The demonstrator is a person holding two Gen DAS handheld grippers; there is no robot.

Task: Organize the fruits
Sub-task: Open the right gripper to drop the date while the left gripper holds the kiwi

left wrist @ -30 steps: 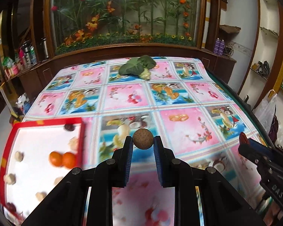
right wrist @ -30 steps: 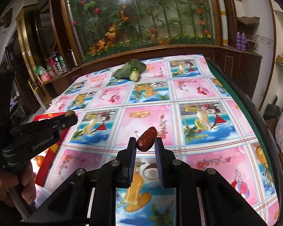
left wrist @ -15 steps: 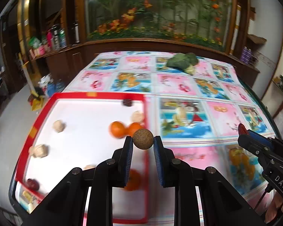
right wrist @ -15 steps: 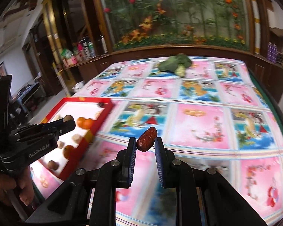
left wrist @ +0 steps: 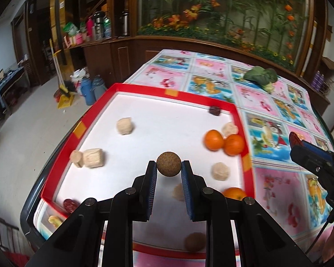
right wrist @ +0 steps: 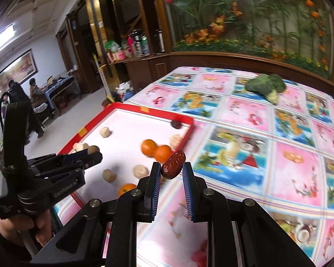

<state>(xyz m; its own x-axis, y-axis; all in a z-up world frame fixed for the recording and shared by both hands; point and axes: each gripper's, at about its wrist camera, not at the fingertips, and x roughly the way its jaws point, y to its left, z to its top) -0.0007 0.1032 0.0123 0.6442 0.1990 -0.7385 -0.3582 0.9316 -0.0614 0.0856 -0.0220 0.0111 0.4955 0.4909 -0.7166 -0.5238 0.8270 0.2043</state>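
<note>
A round brown fruit (left wrist: 168, 163) was gripped between the blue pads of the left gripper (left wrist: 168, 169), its jaws closed on the fruit's sides, and it was held over the white floor of the red-rimmed tray (left wrist: 216, 100), toward the tray's near side. A wrinkled red date (right wrist: 173, 164) was clamped between the pads of the right gripper (right wrist: 171, 171), tilted so that its upper end leaned to the right; it was held just beyond the tray's right rim, over the patterned tablecloth (right wrist: 245, 120).

Inside the tray, two oranges (left wrist: 224, 141) were seen touching each other beside the right rim, with a pale lump (left wrist: 229, 129) just behind them. A third orange (left wrist: 233, 194) lay nearer, also by the right rim. A dark fruit (left wrist: 214, 110) sat in the tray's far right corner. More pale pieces (left wrist: 93, 158) were scattered near the left rim and at the middle, and a red date (left wrist: 70, 204) lay in the near left corner. A brown round fruit (left wrist: 194, 241) rested by the near rim.

A head of broccoli (right wrist: 267, 86) lay on the tablecloth well beyond the tray, toward the far right.
</note>
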